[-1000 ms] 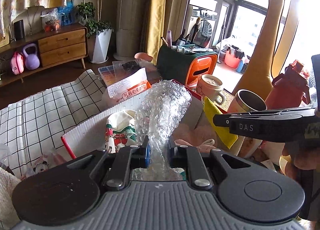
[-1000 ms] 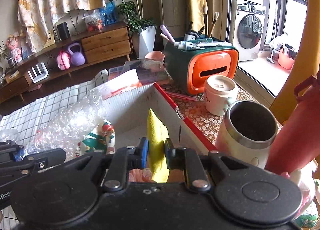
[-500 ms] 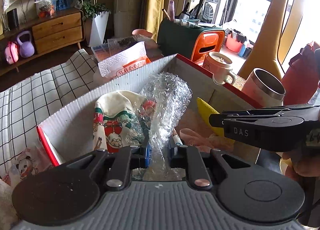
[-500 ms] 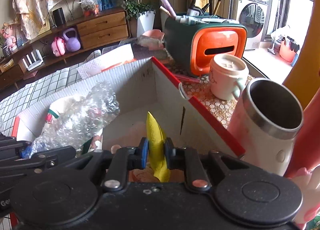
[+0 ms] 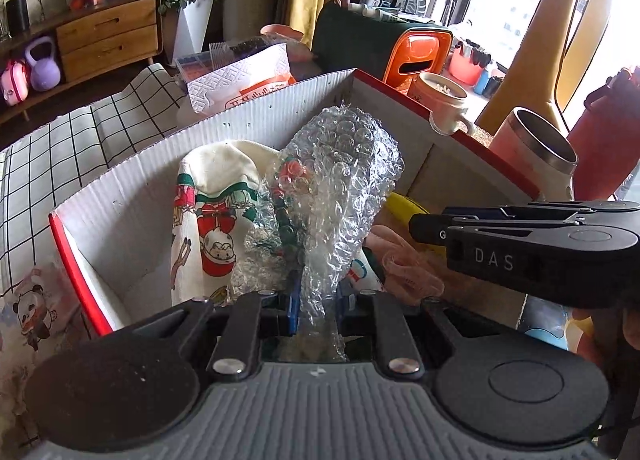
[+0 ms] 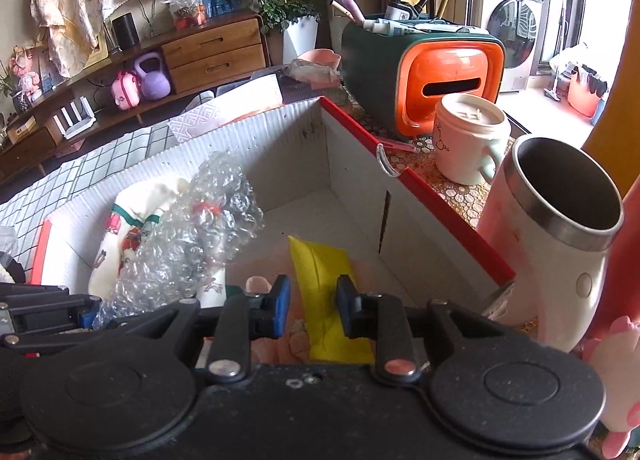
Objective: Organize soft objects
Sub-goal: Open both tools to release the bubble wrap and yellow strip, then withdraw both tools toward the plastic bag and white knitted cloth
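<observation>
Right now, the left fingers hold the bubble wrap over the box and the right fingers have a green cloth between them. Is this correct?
Only the colour is wrong. The cloth between the right fingers is yellow, not green, as the right wrist view shows; they are opening. The left fingers do hold the bubble wrap over the box.

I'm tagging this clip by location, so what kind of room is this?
Most likely a home living room: a wooden sideboard along the wall, a potted plant beside it, and a washing machine in the adjoining area.
</observation>
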Action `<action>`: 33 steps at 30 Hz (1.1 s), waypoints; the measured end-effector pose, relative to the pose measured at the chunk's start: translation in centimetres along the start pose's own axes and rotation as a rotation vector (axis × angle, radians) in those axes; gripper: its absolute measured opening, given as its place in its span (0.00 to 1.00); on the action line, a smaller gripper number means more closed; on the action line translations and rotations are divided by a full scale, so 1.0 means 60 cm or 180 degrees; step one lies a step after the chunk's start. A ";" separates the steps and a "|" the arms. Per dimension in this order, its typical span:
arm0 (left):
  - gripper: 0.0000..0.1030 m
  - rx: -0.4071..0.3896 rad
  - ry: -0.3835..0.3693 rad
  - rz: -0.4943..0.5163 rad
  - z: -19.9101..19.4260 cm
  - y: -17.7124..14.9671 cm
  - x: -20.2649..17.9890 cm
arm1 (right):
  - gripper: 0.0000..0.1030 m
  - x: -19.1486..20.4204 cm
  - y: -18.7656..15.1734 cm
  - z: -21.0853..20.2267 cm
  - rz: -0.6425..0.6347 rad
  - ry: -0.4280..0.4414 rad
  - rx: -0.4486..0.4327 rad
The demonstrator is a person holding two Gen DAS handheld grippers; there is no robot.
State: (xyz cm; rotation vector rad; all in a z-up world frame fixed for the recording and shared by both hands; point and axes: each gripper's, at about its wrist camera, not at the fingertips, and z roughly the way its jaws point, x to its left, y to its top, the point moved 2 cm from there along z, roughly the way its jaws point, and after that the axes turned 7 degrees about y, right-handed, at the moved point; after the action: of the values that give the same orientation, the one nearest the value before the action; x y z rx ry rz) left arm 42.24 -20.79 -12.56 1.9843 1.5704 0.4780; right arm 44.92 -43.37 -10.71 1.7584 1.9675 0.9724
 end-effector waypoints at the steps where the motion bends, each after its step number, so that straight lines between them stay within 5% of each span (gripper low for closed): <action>1: 0.21 -0.0007 0.0001 -0.0005 -0.002 0.000 0.000 | 0.27 0.002 -0.001 -0.004 -0.0001 0.0016 -0.0009; 4: 0.45 -0.0029 0.0014 -0.0058 -0.010 -0.003 0.004 | 0.29 0.007 -0.003 -0.015 -0.0016 0.0044 -0.0005; 5: 0.63 -0.0044 0.0014 -0.0084 -0.013 -0.005 0.006 | 0.29 0.007 -0.005 -0.019 -0.0018 0.0047 -0.0013; 6: 0.70 -0.0069 0.0013 -0.0107 -0.017 -0.006 0.008 | 0.29 0.009 -0.006 -0.024 -0.0022 0.0065 -0.0016; 24: 0.70 -0.0363 0.0008 -0.0080 -0.122 -0.037 0.027 | 0.61 0.049 -0.026 -0.131 -0.0140 0.0261 -0.0192; 33: 0.70 -0.0483 -0.0032 -0.0160 -0.205 -0.070 0.050 | 0.68 0.073 -0.042 -0.191 -0.0152 0.0370 -0.0314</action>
State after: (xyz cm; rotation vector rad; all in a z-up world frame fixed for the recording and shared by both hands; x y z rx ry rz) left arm 32.52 -14.73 -5.75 1.8266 1.5272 0.5496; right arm 34.83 -42.27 -3.36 1.6284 1.9846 1.1587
